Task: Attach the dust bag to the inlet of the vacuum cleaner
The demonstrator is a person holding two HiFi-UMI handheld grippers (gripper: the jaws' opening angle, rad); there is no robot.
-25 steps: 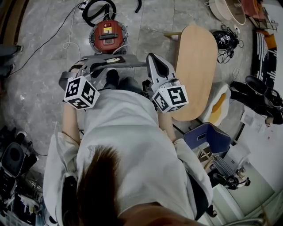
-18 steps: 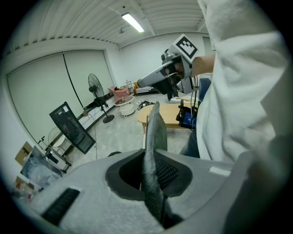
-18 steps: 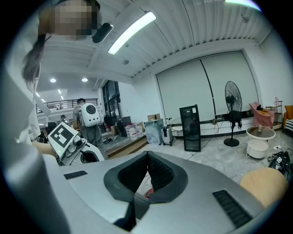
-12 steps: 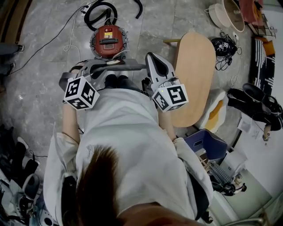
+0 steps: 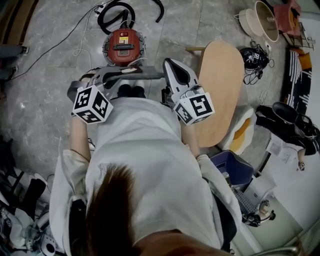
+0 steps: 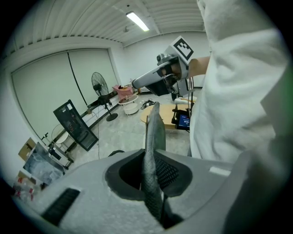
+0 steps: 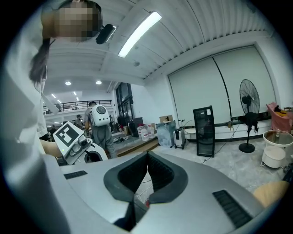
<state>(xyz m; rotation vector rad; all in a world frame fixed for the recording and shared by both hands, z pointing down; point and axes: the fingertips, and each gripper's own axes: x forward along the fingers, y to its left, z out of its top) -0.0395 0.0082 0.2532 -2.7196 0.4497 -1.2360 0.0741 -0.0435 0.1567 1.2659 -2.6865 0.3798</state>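
A red canister vacuum cleaner (image 5: 122,46) stands on the grey floor ahead of the person. The grey dust bag (image 5: 135,75) is held flat and level in front of the person's body, short of the vacuum, its collar with an oval hole (image 5: 129,68) facing up. My left gripper (image 5: 106,78) is shut on the bag's left end; in the left gripper view the bag (image 6: 153,132) stands edge-on between the pads. My right gripper (image 5: 168,63) hovers at the bag's right end, shut with nothing in it (image 7: 147,160).
An oval wooden table (image 5: 220,85) stands to the right. The vacuum's black hose (image 5: 112,10) and a thin cable (image 5: 80,30) lie on the floor beyond it. A blue box (image 5: 232,167), shoes (image 5: 295,125) and a basin (image 5: 265,15) crowd the right side.
The right gripper has edged slightly up and forward. The left gripper keeps its hold on the bag in the same place.
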